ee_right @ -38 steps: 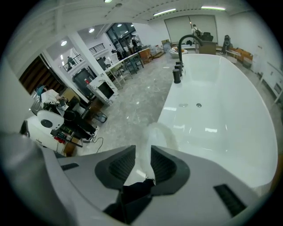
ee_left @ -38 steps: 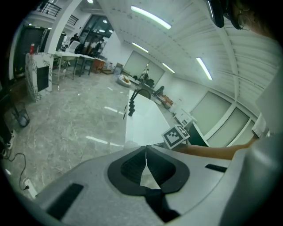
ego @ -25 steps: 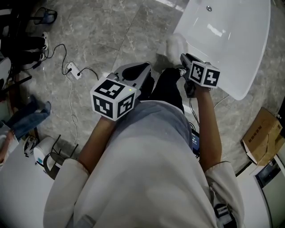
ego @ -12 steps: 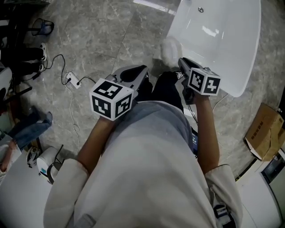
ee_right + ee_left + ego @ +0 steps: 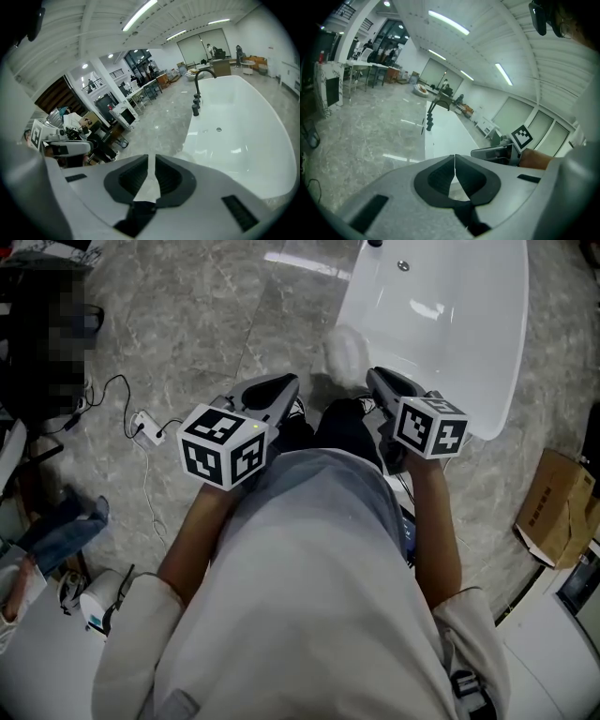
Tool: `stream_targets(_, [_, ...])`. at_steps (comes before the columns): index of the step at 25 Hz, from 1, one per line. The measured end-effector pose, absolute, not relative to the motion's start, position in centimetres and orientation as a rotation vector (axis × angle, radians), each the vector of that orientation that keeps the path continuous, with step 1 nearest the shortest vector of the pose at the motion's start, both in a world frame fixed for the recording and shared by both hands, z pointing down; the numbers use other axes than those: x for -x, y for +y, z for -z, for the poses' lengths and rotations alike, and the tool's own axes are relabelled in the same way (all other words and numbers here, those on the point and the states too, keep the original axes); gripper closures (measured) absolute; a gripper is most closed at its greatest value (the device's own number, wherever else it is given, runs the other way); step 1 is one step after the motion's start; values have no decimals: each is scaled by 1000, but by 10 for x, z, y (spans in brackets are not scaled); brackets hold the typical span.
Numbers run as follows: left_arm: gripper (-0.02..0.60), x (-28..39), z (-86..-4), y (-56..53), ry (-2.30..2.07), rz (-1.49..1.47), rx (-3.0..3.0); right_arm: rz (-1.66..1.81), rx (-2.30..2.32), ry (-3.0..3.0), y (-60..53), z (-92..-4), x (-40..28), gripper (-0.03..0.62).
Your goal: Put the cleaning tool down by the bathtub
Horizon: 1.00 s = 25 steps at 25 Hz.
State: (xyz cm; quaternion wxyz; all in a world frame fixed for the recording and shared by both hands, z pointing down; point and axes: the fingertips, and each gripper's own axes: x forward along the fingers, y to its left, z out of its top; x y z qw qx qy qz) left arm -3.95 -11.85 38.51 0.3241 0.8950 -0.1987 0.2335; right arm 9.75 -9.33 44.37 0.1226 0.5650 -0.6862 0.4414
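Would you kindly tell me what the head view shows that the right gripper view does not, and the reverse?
Only the head view plainly shows the white fluffy cleaning tool lying on the grey marble floor beside the tub, the white power strip and the brown cardboard box. Only the right gripper view shows the long ceiling lights and the arching spout of the black faucet. Both show the white oval bathtub and its small round drain.
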Motion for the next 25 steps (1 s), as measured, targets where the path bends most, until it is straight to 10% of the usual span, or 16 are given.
stream_targets(25, [571, 53, -333, -157, -638, -441, -2462, -973, -1853, -2162, -90, -343, -103, 579])
